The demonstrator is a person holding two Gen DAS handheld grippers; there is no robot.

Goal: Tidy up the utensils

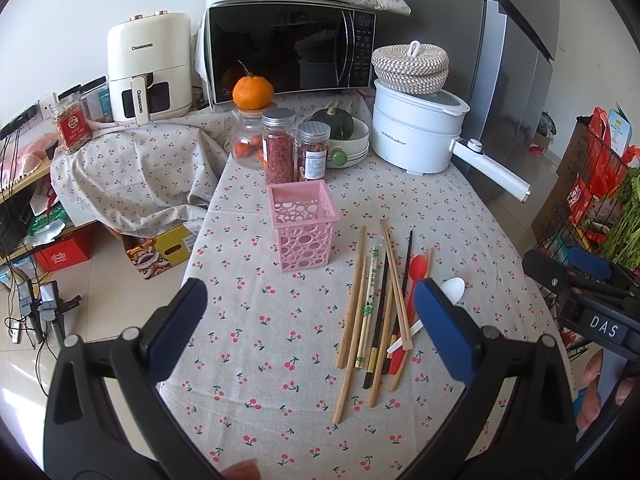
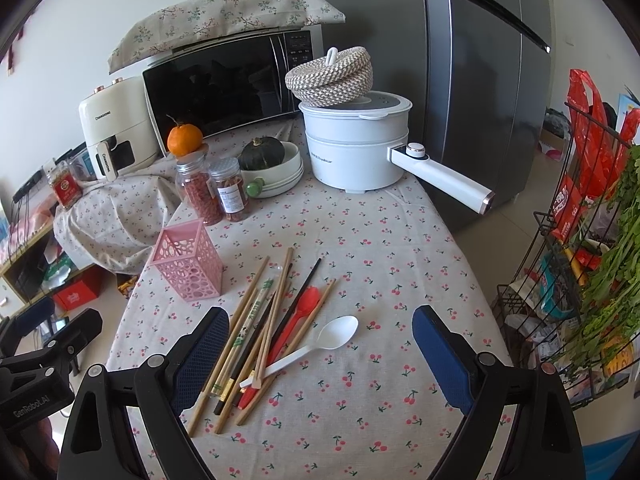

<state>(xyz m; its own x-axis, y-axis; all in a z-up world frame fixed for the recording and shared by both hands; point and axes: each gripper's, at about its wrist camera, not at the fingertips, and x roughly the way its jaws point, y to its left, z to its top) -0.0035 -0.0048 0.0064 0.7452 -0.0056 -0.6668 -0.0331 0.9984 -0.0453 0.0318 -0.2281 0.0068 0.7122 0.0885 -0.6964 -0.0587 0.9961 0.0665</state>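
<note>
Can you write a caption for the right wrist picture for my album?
Open right gripper hovering above chopsticks, white spoon and red spoon beside an empty pink basket.

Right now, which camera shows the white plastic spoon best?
The right wrist view: the white plastic spoon lies fully visible, bowl to handle, across the chopsticks. In the left wrist view only its bowl and handle end show; a gripper finger hides the rest.

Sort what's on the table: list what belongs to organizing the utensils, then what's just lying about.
Job: pink perforated plastic holder; wooden and black chopsticks; red plastic spoon; white plastic spoon.

Lying about: white electric pot; black microwave; orange; clear jars; cream air fryer.
</note>
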